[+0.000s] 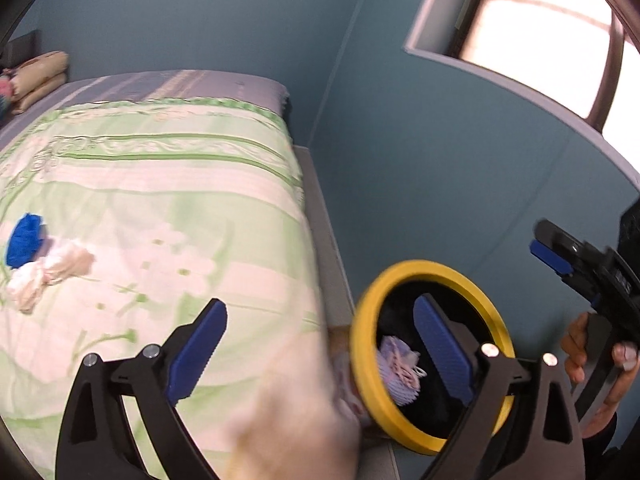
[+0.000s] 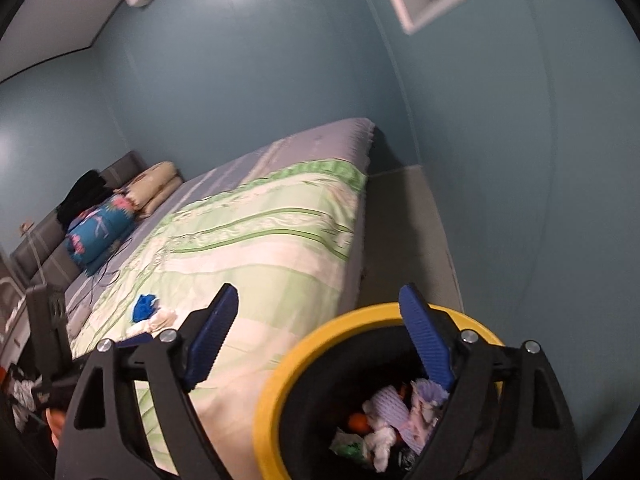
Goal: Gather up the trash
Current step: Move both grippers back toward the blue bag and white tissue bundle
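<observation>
A black trash bin with a yellow rim [image 1: 430,268] [image 2: 276,364] stands on the floor beside the bed and holds crumpled paper and wrappers [image 2: 390,420]. On the green floral bedspread lie a crumpled blue piece [image 1: 24,240] [image 2: 145,307] and crumpled white tissues [image 1: 44,270] [image 2: 160,320]. My left gripper [image 1: 320,348] is open and empty, over the bed's edge and the bin. My right gripper [image 2: 320,336] is open and empty above the bin. It also shows in the left wrist view [image 1: 560,258], at the right.
The bed [image 1: 160,184] fills the left side, with pillows [image 2: 156,188] and a blue floral bundle [image 2: 100,228] at its head. Blue walls and a window [image 1: 540,20] are behind. A narrow strip of floor [image 2: 404,232] runs between bed and wall.
</observation>
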